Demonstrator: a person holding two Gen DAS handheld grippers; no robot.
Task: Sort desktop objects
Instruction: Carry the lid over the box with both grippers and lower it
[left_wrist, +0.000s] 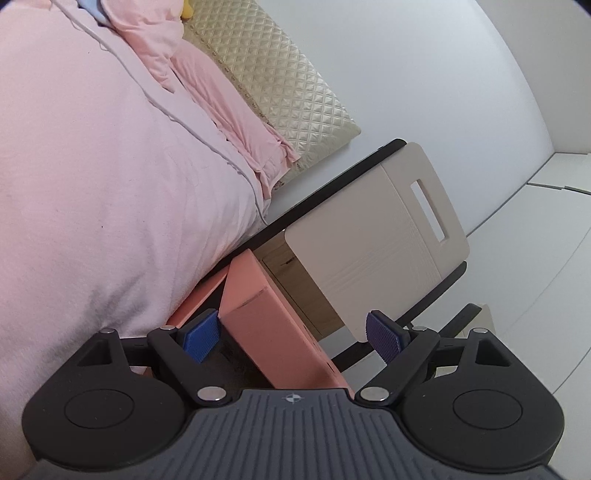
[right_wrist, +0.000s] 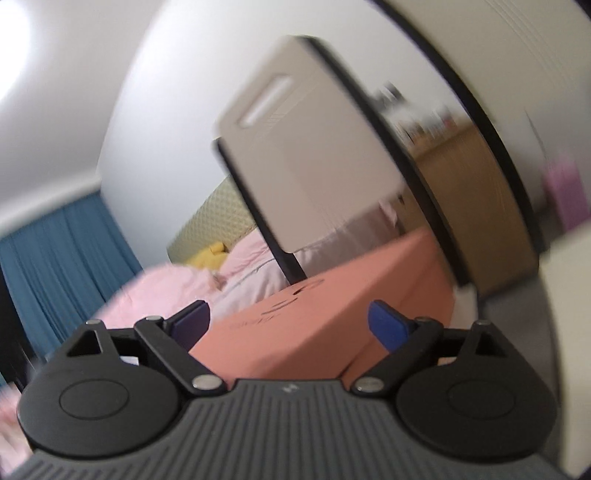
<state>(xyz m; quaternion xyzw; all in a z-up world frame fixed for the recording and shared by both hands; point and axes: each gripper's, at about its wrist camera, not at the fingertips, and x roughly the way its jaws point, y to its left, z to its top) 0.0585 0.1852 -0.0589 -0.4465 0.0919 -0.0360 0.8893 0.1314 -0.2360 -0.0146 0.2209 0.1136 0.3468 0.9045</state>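
The left claw (left_wrist: 291, 334) stands wide open, and the corner of a salmon-pink box (left_wrist: 273, 332) lies between its blue pads (left_wrist: 199, 338), close to the left one, though I cannot tell if it touches. The right claw (right_wrist: 291, 326) is also open, with the same pink box (right_wrist: 325, 295) reaching between its fingers in a blurred view. Behind the box there is a beige chair back (left_wrist: 384, 236) with a slot handle, and beside it a bed with a pink duvet (left_wrist: 103, 177).
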